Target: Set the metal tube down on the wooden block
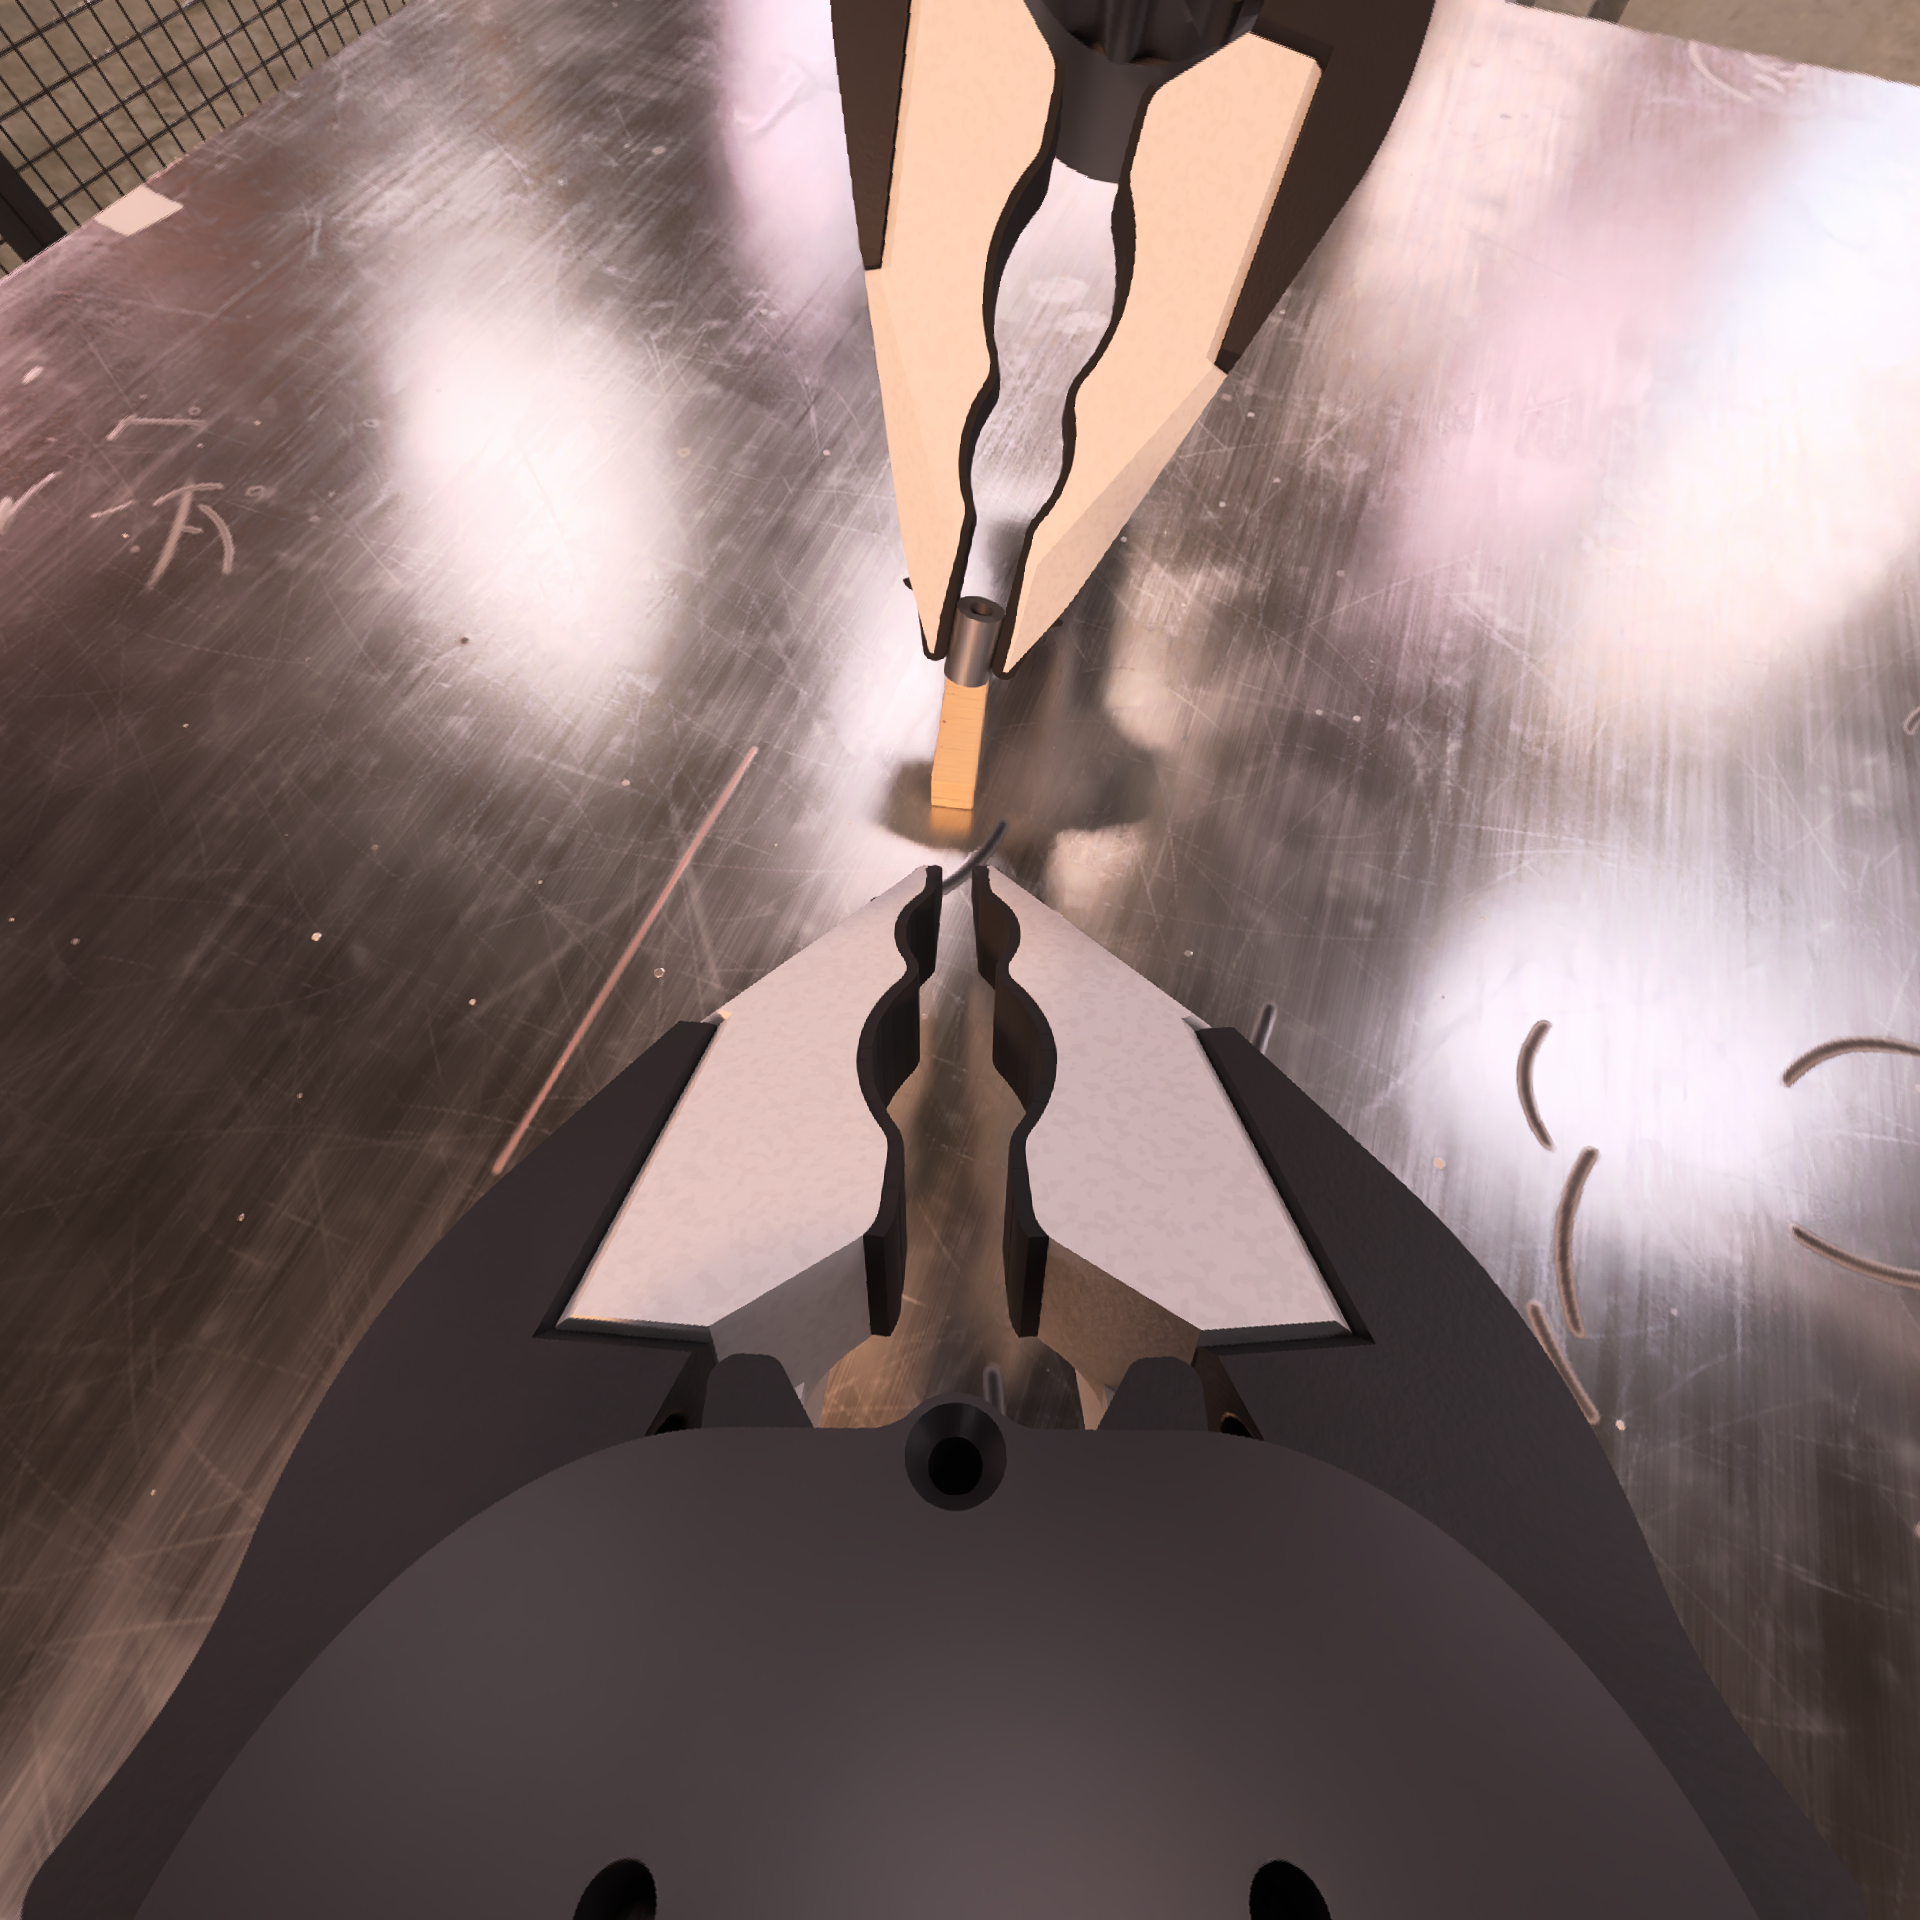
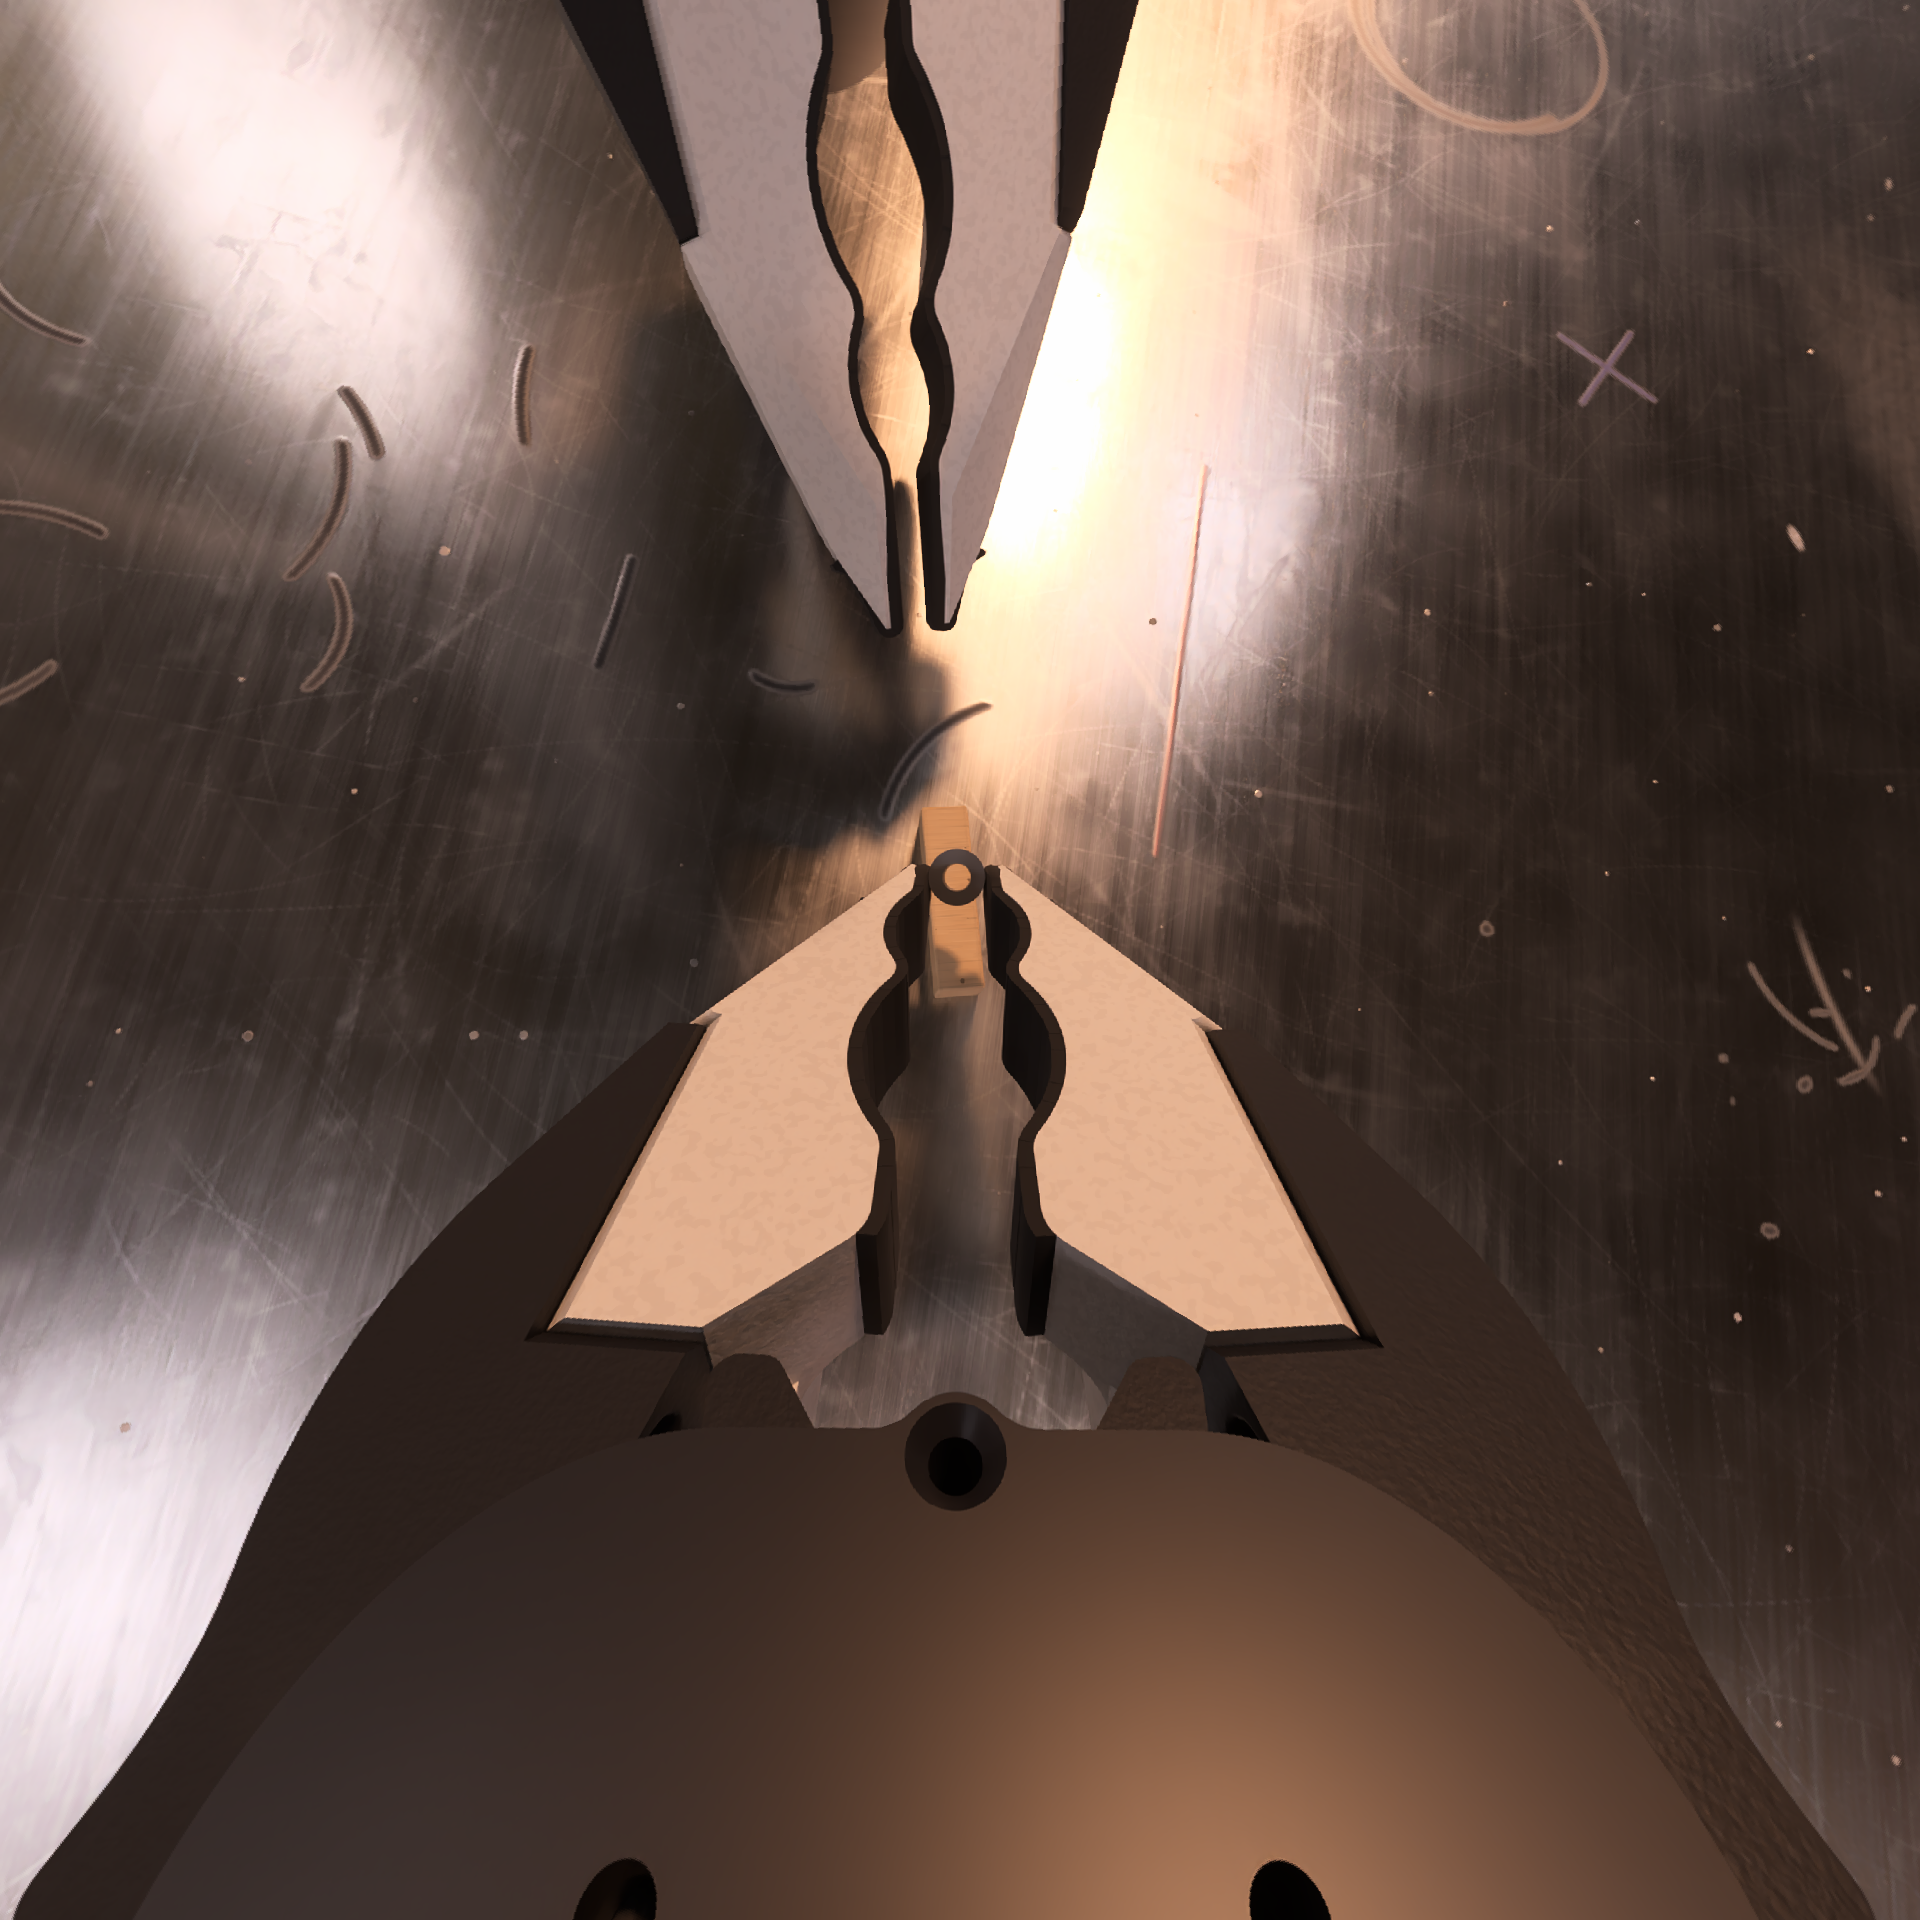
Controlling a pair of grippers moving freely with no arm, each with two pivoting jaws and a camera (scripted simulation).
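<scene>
Left wrist view, reading left to right: a thin copper-coloured rod (image 1: 623, 977) lies on the scratched metal surface (image 1: 364, 727); at centre the wooden block (image 1: 957, 753) lies flat, narrow end toward the camera. The right tool (image 1: 974, 665), peach-faced, comes in from the far side and pinches the metal tube (image 1: 975, 641) upright between its tips. The tube's lower end looks to sit at or just above the block's far end; contact cannot be confirmed. The left tool (image 1: 954, 883), grey-faced, hangs near the block's near end with its tips nearly together and nothing between them. Curved dark shavings (image 1: 1558, 1195) lie to the right.

Right wrist view: shavings (image 2: 332, 540) left, the tube (image 2: 955, 879) seen end-on over the block (image 2: 951, 935) at centre, the rod (image 2: 1179, 665) right.

Judgement: final lowering and release. The block's top is narrow, so keep the tube vertical and centred across the width, lower until it bears, then part the tips evenly and retreat straight up. An uneven release may tip it. The left tool should stay clear.
</scene>
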